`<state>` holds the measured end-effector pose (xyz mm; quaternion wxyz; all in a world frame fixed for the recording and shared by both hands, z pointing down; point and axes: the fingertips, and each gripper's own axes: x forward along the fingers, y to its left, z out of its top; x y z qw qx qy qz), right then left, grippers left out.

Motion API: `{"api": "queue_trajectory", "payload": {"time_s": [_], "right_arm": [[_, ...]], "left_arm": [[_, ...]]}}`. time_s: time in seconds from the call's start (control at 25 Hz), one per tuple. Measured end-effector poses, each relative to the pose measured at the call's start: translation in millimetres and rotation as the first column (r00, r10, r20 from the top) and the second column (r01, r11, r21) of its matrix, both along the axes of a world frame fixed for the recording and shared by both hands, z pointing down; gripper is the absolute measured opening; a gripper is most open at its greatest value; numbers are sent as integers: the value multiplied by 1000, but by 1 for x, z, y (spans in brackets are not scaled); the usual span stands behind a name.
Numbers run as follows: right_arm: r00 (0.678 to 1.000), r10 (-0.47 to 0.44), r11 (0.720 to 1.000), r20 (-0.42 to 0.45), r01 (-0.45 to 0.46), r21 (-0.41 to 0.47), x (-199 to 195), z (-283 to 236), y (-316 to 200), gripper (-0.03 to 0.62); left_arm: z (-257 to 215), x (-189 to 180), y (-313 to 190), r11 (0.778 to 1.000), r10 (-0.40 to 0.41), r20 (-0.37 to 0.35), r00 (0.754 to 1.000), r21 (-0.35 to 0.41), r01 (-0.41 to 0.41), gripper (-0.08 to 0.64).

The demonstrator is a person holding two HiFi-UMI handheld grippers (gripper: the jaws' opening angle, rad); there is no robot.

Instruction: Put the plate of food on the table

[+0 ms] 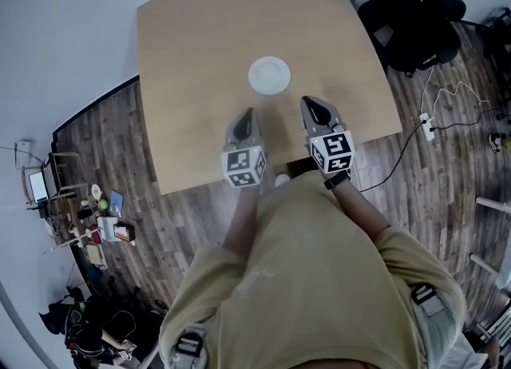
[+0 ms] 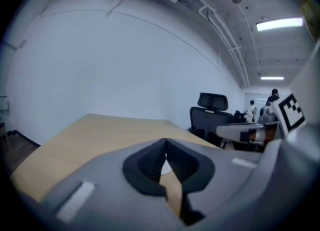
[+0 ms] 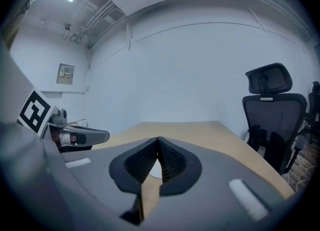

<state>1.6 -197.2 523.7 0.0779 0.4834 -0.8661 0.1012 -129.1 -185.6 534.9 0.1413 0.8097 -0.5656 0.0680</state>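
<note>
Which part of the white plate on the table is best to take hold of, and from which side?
Its near rim, coming over the near edge of the table. The plate lies flat, so only the thin edge offers a hold; probably one jaw goes under it.

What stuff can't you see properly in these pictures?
- Food on the white plate: head view, too small and washed out to tell.
- The plate in both gripper views: only a sliver shows behind the shut jaws.
- Floor clutter, head view: too small to name.
</note>
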Motion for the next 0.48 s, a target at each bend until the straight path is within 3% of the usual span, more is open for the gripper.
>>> {"api": "queue_trajectory", "payload": {"time_s": [0.48], "right_arm": [[999, -30, 998, -23, 29, -59, -2, 26, -27, 5]], "left_arm": [[34, 0, -25, 995, -22, -47, 999, -101, 17, 2]]}}
